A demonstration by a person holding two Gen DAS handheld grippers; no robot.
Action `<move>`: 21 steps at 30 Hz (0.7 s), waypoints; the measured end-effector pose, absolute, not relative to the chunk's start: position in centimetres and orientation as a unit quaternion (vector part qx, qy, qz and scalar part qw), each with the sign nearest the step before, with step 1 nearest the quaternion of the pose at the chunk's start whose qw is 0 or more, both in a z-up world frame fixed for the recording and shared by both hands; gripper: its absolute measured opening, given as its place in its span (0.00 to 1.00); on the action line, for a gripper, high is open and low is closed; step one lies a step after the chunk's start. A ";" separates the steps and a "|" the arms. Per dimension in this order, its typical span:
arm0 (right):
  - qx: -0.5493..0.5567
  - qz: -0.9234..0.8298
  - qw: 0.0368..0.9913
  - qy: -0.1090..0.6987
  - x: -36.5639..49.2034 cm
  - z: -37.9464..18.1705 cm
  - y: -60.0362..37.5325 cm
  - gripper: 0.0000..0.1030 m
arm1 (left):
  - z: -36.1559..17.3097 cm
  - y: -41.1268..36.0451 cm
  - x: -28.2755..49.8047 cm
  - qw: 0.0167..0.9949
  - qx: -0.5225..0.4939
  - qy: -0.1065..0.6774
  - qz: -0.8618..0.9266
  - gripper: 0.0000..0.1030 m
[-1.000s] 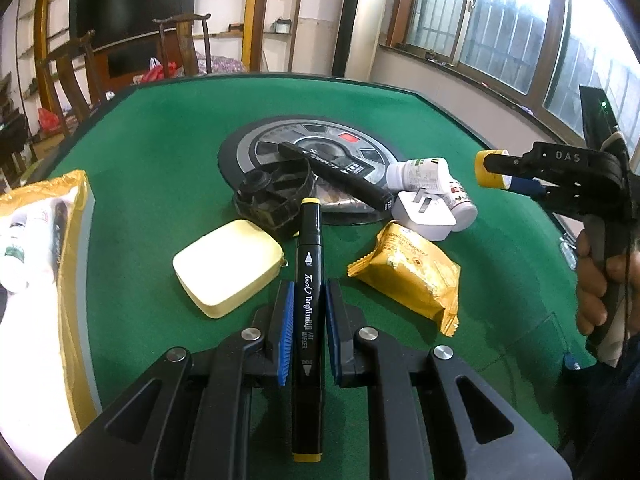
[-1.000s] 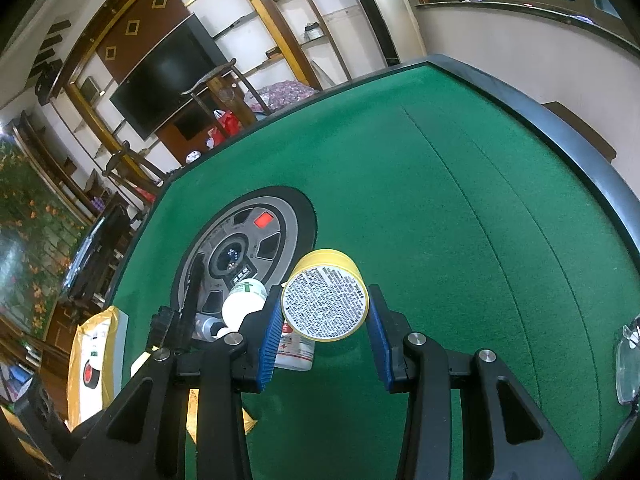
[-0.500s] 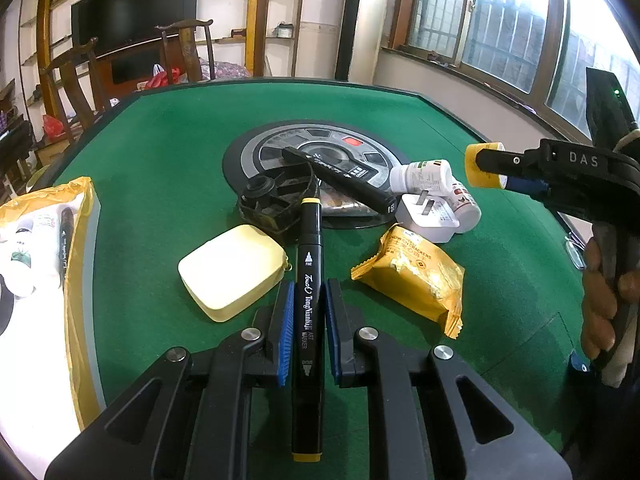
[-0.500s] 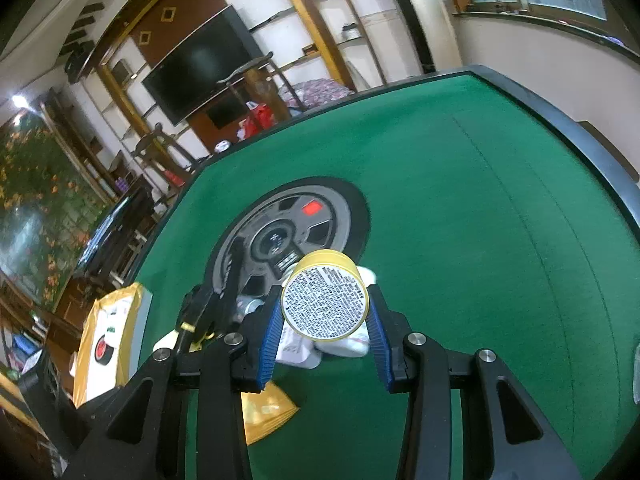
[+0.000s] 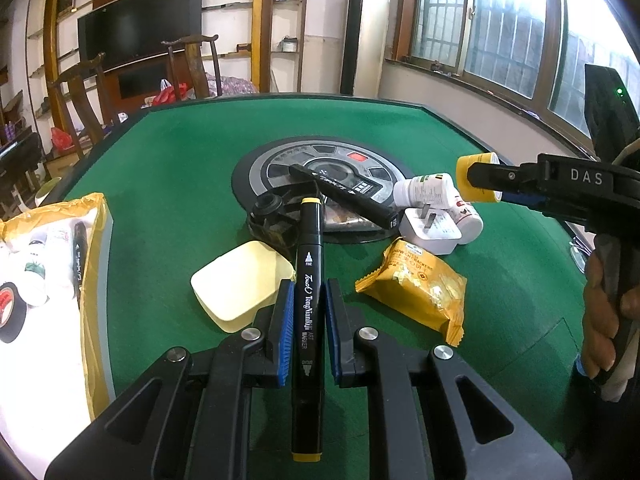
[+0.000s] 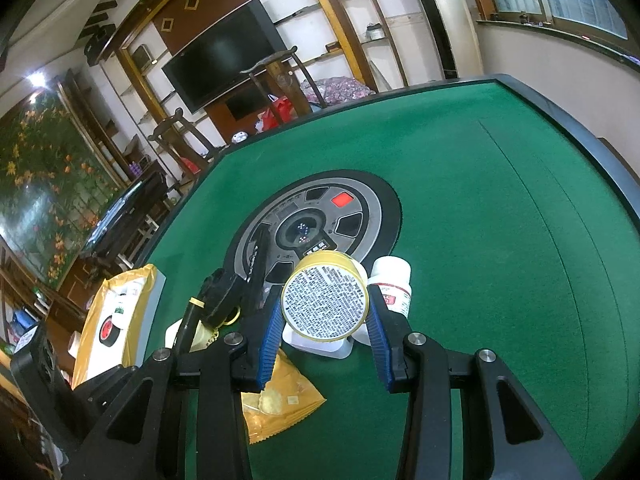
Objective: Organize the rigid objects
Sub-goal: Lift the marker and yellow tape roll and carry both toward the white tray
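- Two loads are off the green table (image 5: 180, 168) at once, so trouble can come from either hand.
- Far left, the white tray with gold sides (image 5: 94, 280) already holds small bottles, a pen and a tape roll; I judge it the likely drop spot, and a careless release could knock those.
- Left gripper (image 5: 307, 312) is clamped tight on the black marker (image 5: 308, 280), which lies lengthwise between the blue pads and juts out both ends. Gripped near its middle, it could pivot or catch on the cream case (image 5: 240, 284) just left of it.
- Right gripper (image 6: 324, 320) squeezes the yellow tin (image 6: 325, 300) across its round wall, above the white charger (image 5: 430, 232) and bottles; the curved side could slip out.
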State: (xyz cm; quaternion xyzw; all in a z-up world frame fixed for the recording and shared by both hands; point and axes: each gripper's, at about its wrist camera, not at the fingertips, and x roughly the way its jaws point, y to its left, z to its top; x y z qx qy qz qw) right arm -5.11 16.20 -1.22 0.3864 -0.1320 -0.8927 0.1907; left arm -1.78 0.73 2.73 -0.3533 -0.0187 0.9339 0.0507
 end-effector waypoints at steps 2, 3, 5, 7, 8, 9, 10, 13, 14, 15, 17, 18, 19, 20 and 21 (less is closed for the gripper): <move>0.386 -0.893 0.192 -0.131 -5.0 -1.2 16.1 0.34 | 2.8 0.8 -1.7 0.050 -0.351 -0.017 0.935 0.12; 0.386 -0.893 0.192 -0.130 -5.0 -1.3 16.0 0.34 | 2.8 0.8 -1.7 0.049 -0.350 -0.016 0.935 0.12; 0.386 -0.893 0.191 -0.130 -5.0 -1.3 16.0 0.34 | 2.8 0.8 -1.7 0.049 -0.349 -0.016 0.936 0.12; 0.386 -0.893 0.193 -0.128 -4.9 -1.3 16.0 0.34 | 2.8 0.8 -1.7 0.048 -0.348 -0.016 0.936 0.12; 0.385 -0.893 0.193 -0.128 -4.9 -1.3 16.0 0.34 | 2.8 0.8 -1.7 0.048 -0.348 -0.016 0.936 0.12; 0.386 -0.893 0.194 -0.128 -4.9 -1.3 16.0 0.34 | 2.8 0.7 -1.7 0.049 -0.347 -0.016 0.936 0.12; 0.386 -0.893 0.195 -0.127 -5.0 -1.3 16.0 0.34 | 2.8 0.8 -1.7 0.048 -0.347 -0.015 0.936 0.12; 0.386 -0.892 0.197 -0.127 -4.9 -1.3 16.0 0.34 | 2.9 0.7 -1.7 0.048 -0.346 -0.015 0.937 0.12; 0.386 -0.892 0.198 -0.126 -4.9 -1.3 16.0 0.34 | 2.9 0.7 -1.7 0.047 -0.345 -0.015 0.937 0.12; 0.386 -0.892 0.199 -0.125 -5.0 -1.3 16.0 0.34 | 2.9 0.7 -1.7 0.046 -0.344 -0.014 0.938 0.12; 0.384 -0.892 0.201 -0.124 -4.9 -1.3 15.9 0.34 | 3.0 0.7 -1.6 0.045 -0.341 -0.014 0.939 0.12; 0.384 -0.892 0.203 -0.123 -4.9 -1.2 15.8 0.34 | 3.0 0.7 -1.6 0.044 -0.339 -0.013 0.940 0.12; 0.383 -0.893 0.205 -0.122 -4.8 -1.2 15.7 0.34 | 3.1 0.7 -1.6 0.044 -0.338 -0.013 0.940 0.12; 0.382 -0.893 0.206 -0.121 -4.8 -1.1 15.6 0.34 | 3.1 0.7 -1.5 0.044 -0.337 -0.013 0.940 0.12; 0.381 -0.893 0.209 -0.120 -4.7 -1.1 15.5 0.34 | 3.1 0.7 -1.5 0.043 -0.336 -0.013 0.941 0.12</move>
